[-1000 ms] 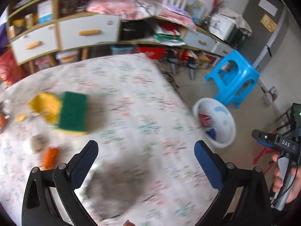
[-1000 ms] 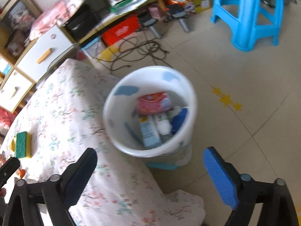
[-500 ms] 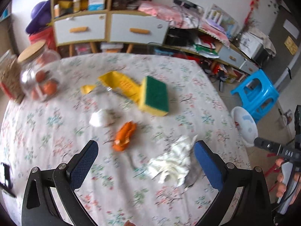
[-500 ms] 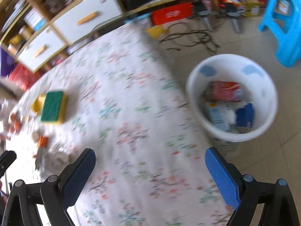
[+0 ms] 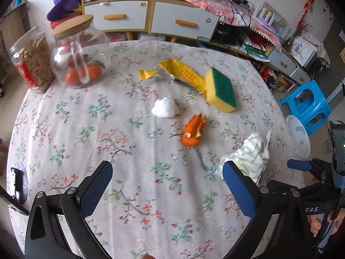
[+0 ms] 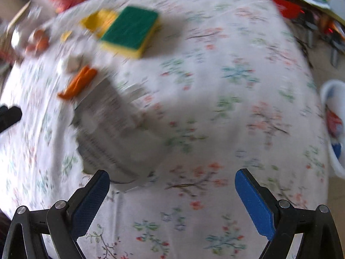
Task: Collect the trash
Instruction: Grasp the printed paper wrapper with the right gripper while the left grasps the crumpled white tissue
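On the floral tablecloth [image 5: 90, 133] lie a crumpled white tissue [image 5: 248, 157], an orange peel [image 5: 193, 130], a small white wad [image 5: 165, 108] and a torn yellow wrapper [image 5: 183, 72]. My left gripper [image 5: 168, 185] is open and empty above the near table, the tissue by its right finger. My right gripper [image 6: 171, 196] is open and empty; the blurred tissue [image 6: 114, 127] lies just beyond its left finger. The peel [image 6: 77, 83] and wad [image 6: 72, 63] show further left. The white trash bin [image 6: 333, 127] stands past the table's right edge, with trash inside.
A green-and-yellow sponge [image 5: 221, 89] lies beside the wrapper. A glass jar of oranges [image 5: 79, 51] and a snack jar [image 5: 32, 59] stand at the far left. A blue stool [image 5: 306, 105] and the bin [image 5: 298, 136] are on the floor to the right. Cabinets stand behind.
Both grippers have swung from the bin side back over the table. The right gripper has come close to the crumpled tissue. Both stay open.
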Motion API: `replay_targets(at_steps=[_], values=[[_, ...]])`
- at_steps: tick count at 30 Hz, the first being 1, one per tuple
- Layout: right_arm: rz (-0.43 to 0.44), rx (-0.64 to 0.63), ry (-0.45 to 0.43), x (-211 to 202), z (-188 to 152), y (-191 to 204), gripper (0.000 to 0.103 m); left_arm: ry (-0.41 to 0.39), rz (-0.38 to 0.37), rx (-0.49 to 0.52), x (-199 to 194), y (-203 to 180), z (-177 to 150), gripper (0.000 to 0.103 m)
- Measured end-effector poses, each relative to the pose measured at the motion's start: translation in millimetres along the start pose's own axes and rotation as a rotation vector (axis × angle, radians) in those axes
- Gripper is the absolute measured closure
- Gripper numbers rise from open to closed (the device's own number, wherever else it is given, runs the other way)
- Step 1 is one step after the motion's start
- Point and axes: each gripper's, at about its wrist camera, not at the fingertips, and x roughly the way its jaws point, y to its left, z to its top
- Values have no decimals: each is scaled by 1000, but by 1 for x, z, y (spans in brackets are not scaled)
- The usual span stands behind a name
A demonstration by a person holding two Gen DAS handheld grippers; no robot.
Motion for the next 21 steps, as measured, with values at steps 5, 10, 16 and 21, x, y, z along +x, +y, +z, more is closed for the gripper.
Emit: replay_targets(at_steps=[5,10,16,21], values=[[-13,-41,23,18,6,20,6,7,11,-3,-3,11,-6,0],[-1,-27,15,25,13,26,19,22,24,24,-2,13,-11,0],[69,-1,37,26,13,26,62,59,30,58,8,5,-17,0],[120,15,23,12,6,19,73,73,17,111,16,-16,-18,0]])
